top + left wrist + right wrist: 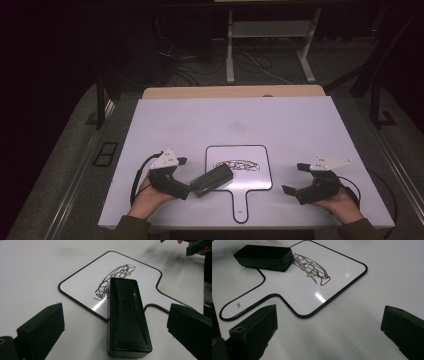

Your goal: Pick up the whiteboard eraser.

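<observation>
Black eraser [128, 317] overlapping scribbled whiteboard [87, 287], white table [170, 125]

Looks like a lab or test room set up for recording. Dim, with grey carpet floor [60, 170] all round a plain white worktop [280, 120]. Beyond its far edge, loose cables [185, 62] sprawled on the floor beneath the white metal legs of a bench [270, 35].

eraser [212, 180] across whiteboard's [250, 180] left edge
</observation>
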The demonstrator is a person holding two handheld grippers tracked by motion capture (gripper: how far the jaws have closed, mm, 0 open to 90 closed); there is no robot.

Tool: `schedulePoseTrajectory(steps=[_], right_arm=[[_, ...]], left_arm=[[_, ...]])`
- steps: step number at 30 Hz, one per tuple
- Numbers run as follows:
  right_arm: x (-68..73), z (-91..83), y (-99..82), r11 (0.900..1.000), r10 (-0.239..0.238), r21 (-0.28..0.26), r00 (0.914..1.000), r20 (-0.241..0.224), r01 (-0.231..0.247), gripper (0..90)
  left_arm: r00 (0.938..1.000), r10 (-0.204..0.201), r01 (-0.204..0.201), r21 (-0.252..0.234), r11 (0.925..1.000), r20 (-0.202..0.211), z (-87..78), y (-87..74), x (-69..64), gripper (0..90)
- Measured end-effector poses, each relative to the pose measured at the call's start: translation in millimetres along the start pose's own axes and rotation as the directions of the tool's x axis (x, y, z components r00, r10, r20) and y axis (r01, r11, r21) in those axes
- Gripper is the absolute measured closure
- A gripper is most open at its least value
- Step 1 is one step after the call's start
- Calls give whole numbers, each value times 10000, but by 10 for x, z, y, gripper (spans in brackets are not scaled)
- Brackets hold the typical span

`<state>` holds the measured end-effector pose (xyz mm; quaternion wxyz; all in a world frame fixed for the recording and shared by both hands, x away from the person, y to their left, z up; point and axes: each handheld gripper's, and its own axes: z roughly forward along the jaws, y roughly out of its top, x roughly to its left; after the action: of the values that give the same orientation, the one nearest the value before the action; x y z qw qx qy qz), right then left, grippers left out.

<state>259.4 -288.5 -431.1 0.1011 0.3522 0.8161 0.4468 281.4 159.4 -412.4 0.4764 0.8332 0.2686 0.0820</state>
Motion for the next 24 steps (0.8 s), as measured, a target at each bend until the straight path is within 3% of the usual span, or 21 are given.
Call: schedulePoseTrajectory(steps=[24], right_arm=[[-2,-14,-3,9999,-27,-133,10000,-60,26,0]], left_arm=[[9997,-109,107,78,9999,197,181,186,-20,30]])
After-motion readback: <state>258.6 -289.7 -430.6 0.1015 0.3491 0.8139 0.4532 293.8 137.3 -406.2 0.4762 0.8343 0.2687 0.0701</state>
